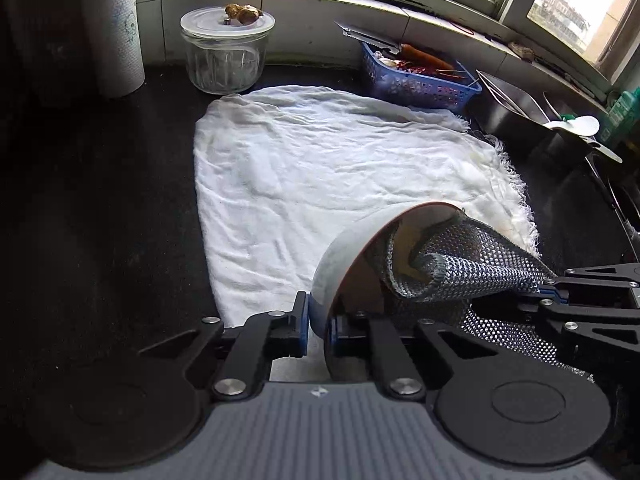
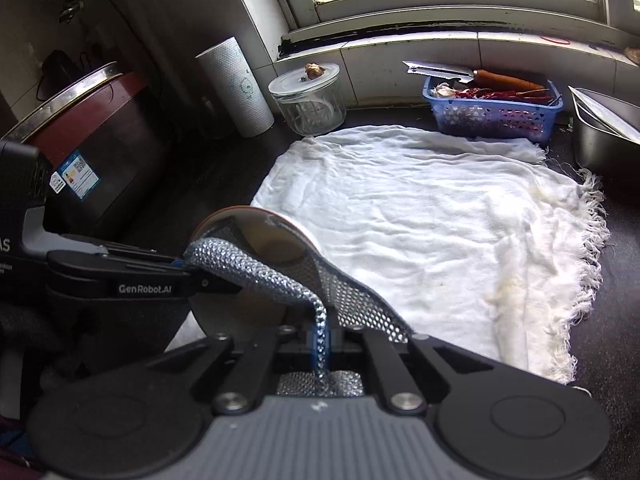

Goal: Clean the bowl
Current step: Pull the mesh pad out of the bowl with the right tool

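My left gripper (image 1: 318, 318) is shut on the rim of a bowl (image 1: 340, 256), grey outside and brown inside, held tilted on its side above the near edge of a white towel (image 1: 320, 168). My right gripper (image 2: 320, 338) is shut on a silver-grey mesh dishcloth (image 2: 256, 268), which reaches into the bowl's inside (image 2: 272, 236). In the left wrist view the cloth (image 1: 460, 256) fills much of the bowl's opening and the right gripper (image 1: 556, 286) comes in from the right. The left gripper (image 2: 180, 270) shows at the left of the right wrist view.
On the dark counter stand a glass jar with lid (image 1: 226, 54), a paper towel roll (image 1: 114, 28), a blue basket with a knife and chillies (image 1: 420, 78) and metal trays (image 1: 512, 108). A red rice cooker (image 2: 92, 140) stands at left. A window sill runs behind.
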